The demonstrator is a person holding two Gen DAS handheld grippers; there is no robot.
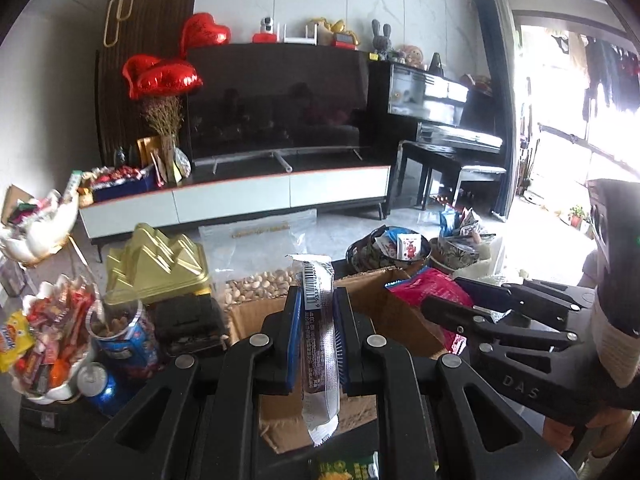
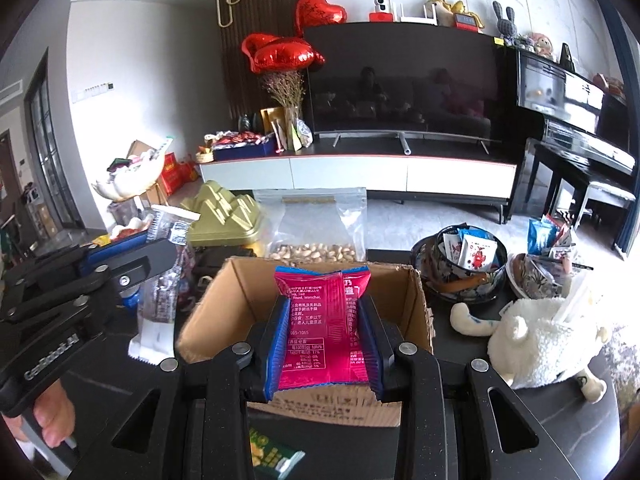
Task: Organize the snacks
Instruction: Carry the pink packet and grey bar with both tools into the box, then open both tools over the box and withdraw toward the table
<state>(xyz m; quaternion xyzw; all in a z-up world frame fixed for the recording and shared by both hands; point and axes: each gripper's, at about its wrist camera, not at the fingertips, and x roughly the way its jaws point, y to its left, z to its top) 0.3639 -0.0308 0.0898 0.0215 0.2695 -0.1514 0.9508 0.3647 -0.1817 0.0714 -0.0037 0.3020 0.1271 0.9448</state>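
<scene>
1. Over the open cardboard box [image 2: 304, 312] on the dark table [image 2: 460, 412] we've got both grippers up, each with a snack in it.
2. Our left gripper [image 1: 318, 320] is squeezed nearly shut on a long silvery-brown wrapped bar [image 1: 318, 344], which stands upright between the blue pads [image 1: 294, 320], barcode end up.
3. Our right gripper [image 2: 324, 328] is pinching a pink snack packet [image 2: 324, 320] by its sides, printed back facing us, right above the box.
4. Behind the box we see a clear bag of nuts [image 2: 316, 236] and a gold lidded tin [image 2: 222, 216].
5. Off to the right sit two patterned bowls [image 2: 460, 284] full of small sachets, with a white plush sheep [image 2: 544, 344] in front of them.
6. Down at the near edge a green packet [image 2: 272, 456] lies flat on the table.
</scene>
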